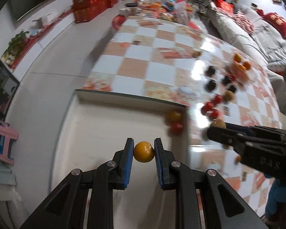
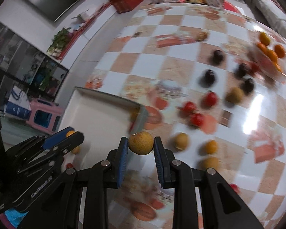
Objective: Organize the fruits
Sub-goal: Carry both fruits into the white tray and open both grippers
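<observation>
My left gripper (image 1: 144,151) is shut on a small yellow-orange fruit (image 1: 144,152) and holds it over the white tray (image 1: 97,122). The tray holds a yellow fruit (image 1: 173,116) and a red one (image 1: 176,127) in its far right corner. My right gripper (image 2: 141,146) is shut on a speckled yellow-brown fruit (image 2: 141,142), just right of the tray (image 2: 97,112) above the table. The left gripper also shows in the right wrist view (image 2: 66,135), over the tray. Red (image 2: 210,98), dark (image 2: 208,77), yellow (image 2: 181,140) and orange fruits (image 2: 270,53) lie scattered on the checked tablecloth (image 2: 152,61).
The table's far end is piled with red boxes (image 1: 89,5) and packets (image 1: 162,5). A sofa with red cushions (image 1: 278,24) runs along the right. A pink stool (image 1: 2,143) stands on the floor at the left.
</observation>
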The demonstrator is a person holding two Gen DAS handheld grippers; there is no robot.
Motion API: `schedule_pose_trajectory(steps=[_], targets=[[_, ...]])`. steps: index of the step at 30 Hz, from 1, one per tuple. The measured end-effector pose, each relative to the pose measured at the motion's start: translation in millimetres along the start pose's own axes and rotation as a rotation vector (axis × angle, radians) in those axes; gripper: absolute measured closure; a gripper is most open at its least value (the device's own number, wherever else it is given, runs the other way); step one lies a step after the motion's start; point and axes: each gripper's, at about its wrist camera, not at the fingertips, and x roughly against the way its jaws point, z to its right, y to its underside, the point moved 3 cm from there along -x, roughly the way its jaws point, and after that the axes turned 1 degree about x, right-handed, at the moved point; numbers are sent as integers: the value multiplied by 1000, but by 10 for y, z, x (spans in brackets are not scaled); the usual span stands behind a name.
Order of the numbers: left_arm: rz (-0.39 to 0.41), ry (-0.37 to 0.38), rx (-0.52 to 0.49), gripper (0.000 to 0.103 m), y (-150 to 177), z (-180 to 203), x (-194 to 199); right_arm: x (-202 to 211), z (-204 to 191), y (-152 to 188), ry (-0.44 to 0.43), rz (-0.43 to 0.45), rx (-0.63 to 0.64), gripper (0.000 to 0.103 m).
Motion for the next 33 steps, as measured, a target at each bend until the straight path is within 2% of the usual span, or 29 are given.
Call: schedule_pose_trajectory(steps=[7,13,29,30,31,32,33], targets=[[-26,-57,40,80,-35,-399,-205,-307,-394,-84,-23,-42,58,74],[-55,-81,44,80,-45,-567,-382,-571,-550,-117,-16,-85,92,74],[-145,-107,55,78,-16,-683,-641,-871,-608,-46,42,-173,160,72],[-146,-110,54,66,-16,-681,-644,-871,-607,-41,40,-171,160,68],[-147,-115,53,37,-16,-677,-650,-867,-610,-40,39,-171,163,65],[-137,-155,54,31,-12,-698,-643,-868,-607,-40,49,-169,165,62],[-124,-165,54,30,-13,-713,-633,-869,-601,-39,48,-168,165,58]])
